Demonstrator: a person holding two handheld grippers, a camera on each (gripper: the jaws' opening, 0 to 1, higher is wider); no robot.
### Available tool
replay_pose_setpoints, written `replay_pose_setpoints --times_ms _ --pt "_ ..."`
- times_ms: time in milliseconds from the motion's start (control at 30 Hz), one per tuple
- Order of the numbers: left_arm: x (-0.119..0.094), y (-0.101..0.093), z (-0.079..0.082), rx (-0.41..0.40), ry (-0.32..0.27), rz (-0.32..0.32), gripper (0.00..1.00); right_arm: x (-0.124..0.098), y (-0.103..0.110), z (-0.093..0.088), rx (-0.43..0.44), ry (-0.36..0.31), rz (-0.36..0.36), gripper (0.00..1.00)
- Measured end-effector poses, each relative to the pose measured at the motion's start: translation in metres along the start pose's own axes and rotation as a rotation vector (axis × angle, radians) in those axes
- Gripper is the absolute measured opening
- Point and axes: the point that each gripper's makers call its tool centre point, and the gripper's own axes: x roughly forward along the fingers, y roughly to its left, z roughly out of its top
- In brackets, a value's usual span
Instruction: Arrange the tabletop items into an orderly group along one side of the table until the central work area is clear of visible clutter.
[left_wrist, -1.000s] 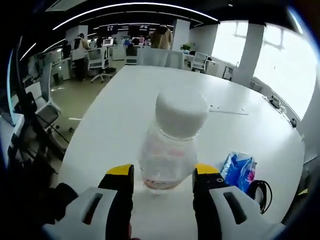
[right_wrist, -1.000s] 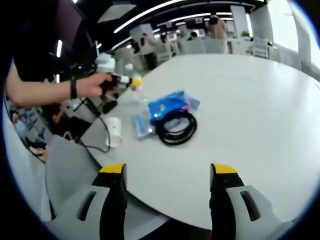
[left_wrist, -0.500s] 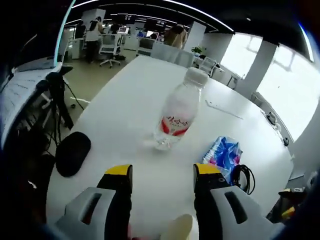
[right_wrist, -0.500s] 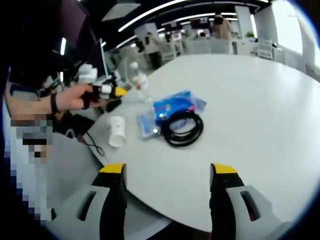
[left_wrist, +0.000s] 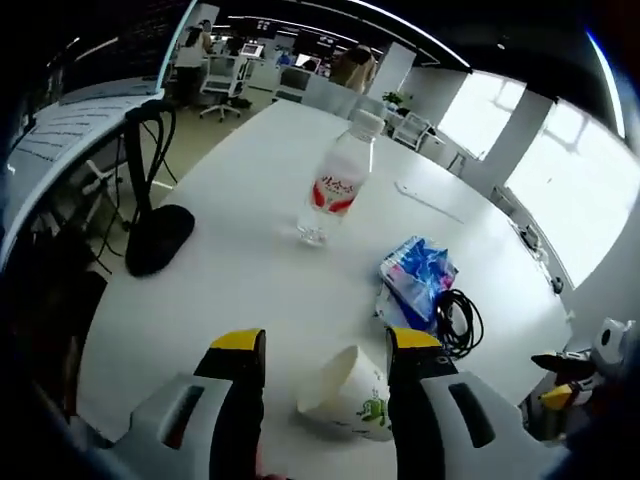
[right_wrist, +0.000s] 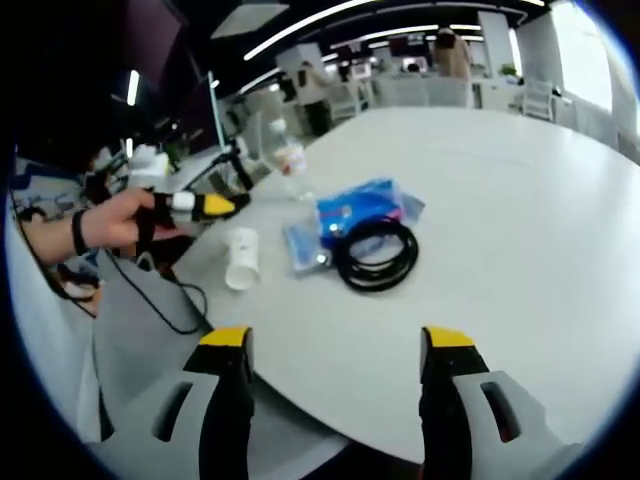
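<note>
Both hand-held grippers held open over the white bench (left_wrist: 250, 260), nothing between their jaws.

In the left gripper view we see, from left to right, a black mouse-like object (left_wrist: 160, 238) near the bench edge, our left hand-held gripper (left_wrist: 318, 352) with jaws spread and a paper cup (left_wrist: 345, 395) lying on its side just ahead of them, a water bottle (left_wrist: 335, 180) standing upright farther off, then a blue packet (left_wrist: 418, 278) with a coiled black cable (left_wrist: 457, 320) touching it. In the right gripper view we see the left hand (right_wrist: 120, 222), then the cup, packet and cable grouped near that edge, and our right hand-held gripper (right_wrist: 338, 345) open, well apart from them.
</note>
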Motion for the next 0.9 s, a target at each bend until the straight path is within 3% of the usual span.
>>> replay_pose_setpoints --times_ms 167,267,400,567,900 --pt "-0.010 -0.007 -0.018 -0.033 0.017 -0.011 0.48 -0.001 0.000 0.000 0.005 -0.005 -0.002 0.66" --pt "-0.017 -0.011 -0.029 -0.097 0.022 -0.014 0.49 0.000 0.001 0.000 0.004 -0.006 -0.002 0.66" --pt "-0.021 -0.016 -0.047 -0.104 0.042 -0.008 0.49 0.001 0.002 0.001 0.009 -0.007 -0.006 0.66" --pt "-0.020 -0.011 -0.066 -0.165 0.075 0.004 0.49 0.003 0.005 0.002 0.008 -0.008 -0.006 0.66" --pt "-0.018 -0.007 -0.070 -0.293 0.098 0.011 0.48 0.005 0.009 0.000 0.001 0.010 -0.006 0.66"
